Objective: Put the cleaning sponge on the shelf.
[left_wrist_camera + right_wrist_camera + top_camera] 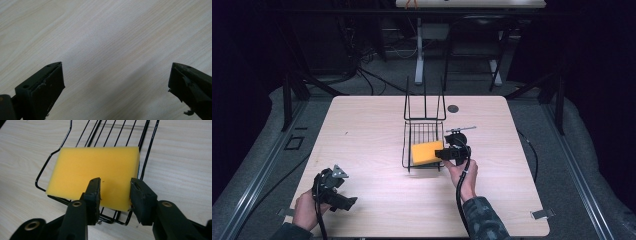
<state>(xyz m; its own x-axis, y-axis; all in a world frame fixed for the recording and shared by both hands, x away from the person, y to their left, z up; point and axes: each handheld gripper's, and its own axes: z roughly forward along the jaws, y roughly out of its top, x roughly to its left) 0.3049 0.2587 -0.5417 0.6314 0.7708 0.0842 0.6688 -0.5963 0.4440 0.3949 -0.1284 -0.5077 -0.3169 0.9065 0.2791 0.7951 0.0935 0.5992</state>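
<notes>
Our right tongs clamp the yellow sponge over the wire rack; we should lower it flat before letting go. Left tongs gape apart above the desk.

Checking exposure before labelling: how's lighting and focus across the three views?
High view: table lit, surroundings nearly black, low resolution. Left gripper view: wood grain soft, broad shadow band between the open jaws of the left gripper. Right gripper view: sponge evenly lit and reasonably sharp, wire rack crisp, right gripper near jaws slightly soft.
</notes>
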